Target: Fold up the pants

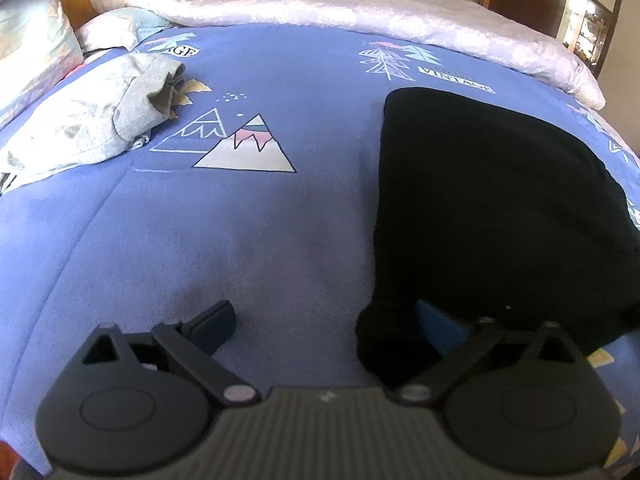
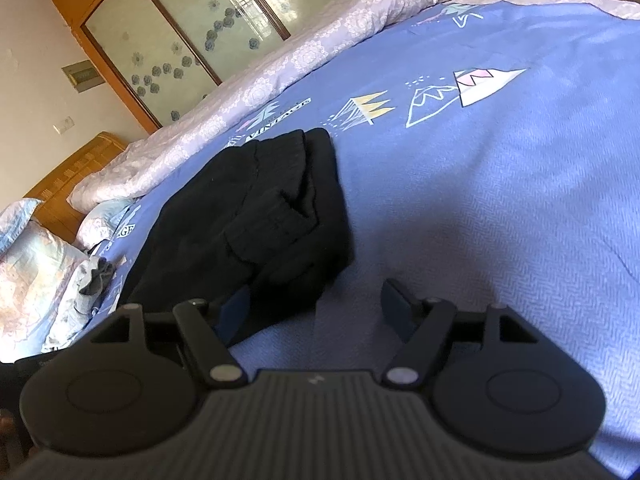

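Black pants (image 1: pixel 500 208) lie in a folded bundle on the blue printed bedspread (image 1: pixel 240 220), at the right of the left wrist view. My left gripper (image 1: pixel 328 324) stands wide open just above the spread. A near corner of the pants rests against its right finger (image 1: pixel 440 326), and the left finger touches nothing. In the right wrist view the pants (image 2: pixel 256 216) fill the centre left, with the waistband end farthest away. My right gripper (image 2: pixel 316 308) is open over the spread. The pants' near edge lies by its left finger (image 2: pixel 234 312), and nothing is pinched.
A crumpled grey garment (image 1: pixel 100 120) lies at the far left of the bed beside pillows (image 1: pixel 28 40). A pale rolled quilt (image 1: pixel 320 4) runs along the far edge. A wardrobe with patterned glass doors (image 2: pixel 192 32) stands behind the bed.
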Demonstrator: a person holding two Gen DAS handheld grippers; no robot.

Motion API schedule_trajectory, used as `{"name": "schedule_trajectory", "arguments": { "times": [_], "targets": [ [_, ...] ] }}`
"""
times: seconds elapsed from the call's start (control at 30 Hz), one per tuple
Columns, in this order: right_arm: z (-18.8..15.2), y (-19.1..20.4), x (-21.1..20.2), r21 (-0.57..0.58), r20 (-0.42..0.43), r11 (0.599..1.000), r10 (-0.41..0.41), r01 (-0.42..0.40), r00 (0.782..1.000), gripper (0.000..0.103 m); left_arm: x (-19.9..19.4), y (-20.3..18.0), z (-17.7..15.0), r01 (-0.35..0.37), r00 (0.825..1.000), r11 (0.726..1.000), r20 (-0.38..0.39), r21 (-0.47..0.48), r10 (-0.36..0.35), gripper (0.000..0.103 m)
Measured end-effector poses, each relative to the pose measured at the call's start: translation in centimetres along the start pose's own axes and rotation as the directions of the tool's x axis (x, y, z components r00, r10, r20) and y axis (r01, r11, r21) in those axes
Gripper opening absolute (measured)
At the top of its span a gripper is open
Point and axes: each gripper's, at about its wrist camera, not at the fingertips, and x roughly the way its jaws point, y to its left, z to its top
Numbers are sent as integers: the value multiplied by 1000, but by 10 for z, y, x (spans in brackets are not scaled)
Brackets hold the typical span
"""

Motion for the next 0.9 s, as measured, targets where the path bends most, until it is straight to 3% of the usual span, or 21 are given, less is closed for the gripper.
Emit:
{"name": "schedule_trajectory", "arguments": {
  "times": [0.9],
  "targets": [
    [-8,17,2,-25,8,999,-37,37,999,75,-1,7,-4,30,999,1000,22,2,-30,102]
  ]
}}
